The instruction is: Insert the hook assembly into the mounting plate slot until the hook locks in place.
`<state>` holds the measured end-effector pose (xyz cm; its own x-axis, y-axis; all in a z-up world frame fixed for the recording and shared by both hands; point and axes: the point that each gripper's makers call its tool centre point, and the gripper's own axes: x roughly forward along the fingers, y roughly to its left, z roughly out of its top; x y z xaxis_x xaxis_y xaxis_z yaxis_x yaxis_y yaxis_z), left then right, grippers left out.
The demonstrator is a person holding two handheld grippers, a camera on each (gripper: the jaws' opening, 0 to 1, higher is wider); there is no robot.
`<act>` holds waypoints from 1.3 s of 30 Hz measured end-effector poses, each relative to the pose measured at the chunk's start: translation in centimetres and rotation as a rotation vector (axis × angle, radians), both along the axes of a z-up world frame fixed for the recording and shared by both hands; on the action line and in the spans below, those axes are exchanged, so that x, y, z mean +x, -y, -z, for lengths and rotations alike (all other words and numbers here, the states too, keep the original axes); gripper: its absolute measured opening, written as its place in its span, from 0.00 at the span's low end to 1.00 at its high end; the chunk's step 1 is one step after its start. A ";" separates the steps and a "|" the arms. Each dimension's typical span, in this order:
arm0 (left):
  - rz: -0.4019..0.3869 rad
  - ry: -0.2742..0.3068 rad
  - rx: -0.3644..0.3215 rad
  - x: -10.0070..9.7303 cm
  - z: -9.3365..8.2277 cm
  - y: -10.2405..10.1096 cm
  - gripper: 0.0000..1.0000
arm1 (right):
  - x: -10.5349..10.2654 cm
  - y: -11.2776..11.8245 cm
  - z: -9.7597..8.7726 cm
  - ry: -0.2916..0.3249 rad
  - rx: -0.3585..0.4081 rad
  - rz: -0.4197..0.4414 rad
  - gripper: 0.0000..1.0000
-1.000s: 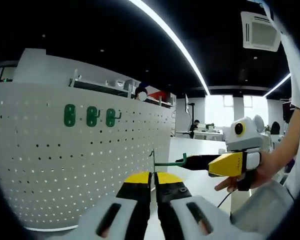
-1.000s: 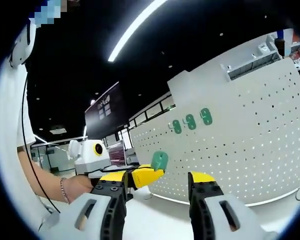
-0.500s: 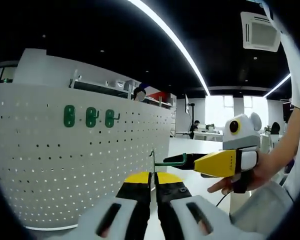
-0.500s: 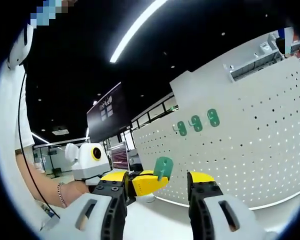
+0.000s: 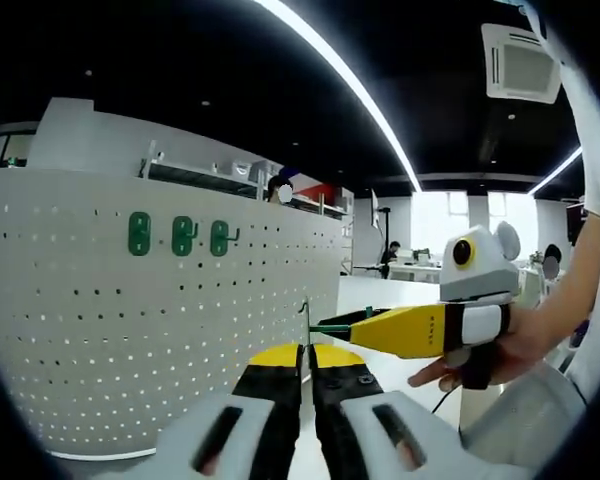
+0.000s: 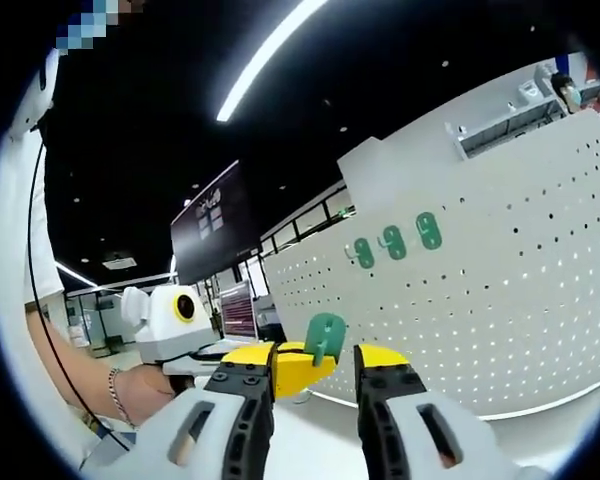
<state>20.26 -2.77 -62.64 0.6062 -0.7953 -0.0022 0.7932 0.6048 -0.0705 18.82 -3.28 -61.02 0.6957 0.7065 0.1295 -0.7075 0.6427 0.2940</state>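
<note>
1. In the left gripper view, the left gripper (image 5: 306, 375) rises from 6 o'clock: two black jaws capped with yellow tips, set on pale grey moulded housings with dark oblong slots.
2. A small screw head sits on the black face of its jaw toward 5 o'clock.
3. The right gripper (image 5: 352, 327), entering from 3 o'clock, has a long yellow jaw with small dark markings, a white and black body, and a rounded white housing above.
4. In the right gripper view, the right gripper (image 6: 315, 368) has the same black jaws, yellow tips and grey slotted housings.
5. At 9 o'clock, the person wears a white short sleeve (image 6: 22, 250), a thin dark cable running down it, and a beaded bracelet (image 6: 114, 395).
</note>
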 end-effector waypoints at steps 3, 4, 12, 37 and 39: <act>-0.001 0.002 0.003 0.0 0.0 0.0 0.02 | 0.0 -0.2 -0.1 0.002 0.000 -0.002 0.21; -0.001 0.002 0.001 -0.1 0.0 0.1 0.02 | 0.0 -0.2 -0.1 0.003 0.000 -0.002 0.20; -0.006 0.008 0.003 -0.2 -0.1 0.1 0.02 | 0.4 -0.2 0.0 -0.005 -0.008 0.007 0.11; -0.023 0.015 0.018 -0.4 0.0 0.2 0.03 | 0.9 -0.1 0.2 -0.064 0.028 0.031 0.01; -0.024 0.015 0.020 -0.4 0.0 0.2 0.03 | 0.9 0.0 0.3 -0.066 0.023 0.035 0.01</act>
